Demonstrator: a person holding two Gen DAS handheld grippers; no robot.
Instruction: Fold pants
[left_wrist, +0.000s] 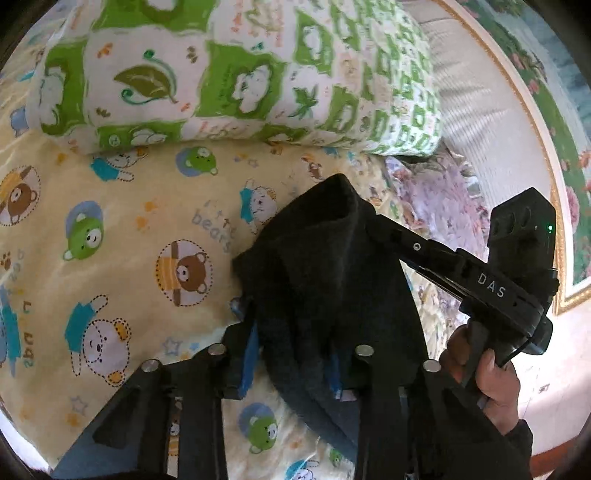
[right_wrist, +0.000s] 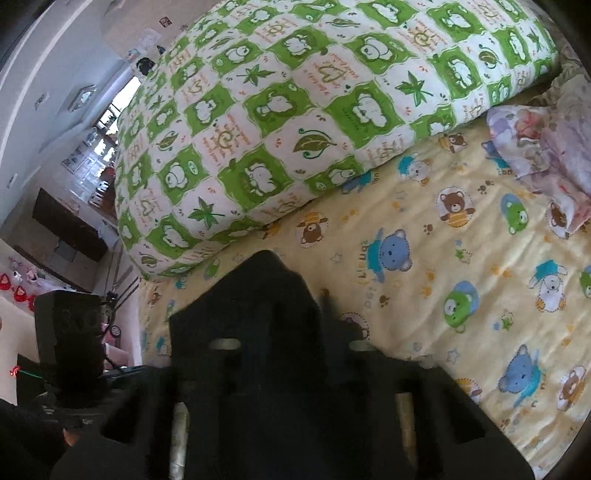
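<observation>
From the left wrist view, your left gripper (left_wrist: 291, 354) has its jaws closed on a bunch of the dark pants (left_wrist: 325, 266), which hang lifted above the bear-print bed sheet (left_wrist: 110, 221). Your right gripper (left_wrist: 373, 221) reaches in from the right and pinches the same cloth higher up, near the green quilt (left_wrist: 221, 74).

From the right wrist view, the right gripper (right_wrist: 266, 295) is wrapped in the pants (right_wrist: 258, 302), jaws clamped on the fabric; the cloth hides the fingertips. The left gripper body (right_wrist: 70, 325) sits just beside it.

You seem to be mid-fold, carrying an edge over. Next, lower both grips together onto the sheet, keeping edges aligned, before releasing.
</observation>
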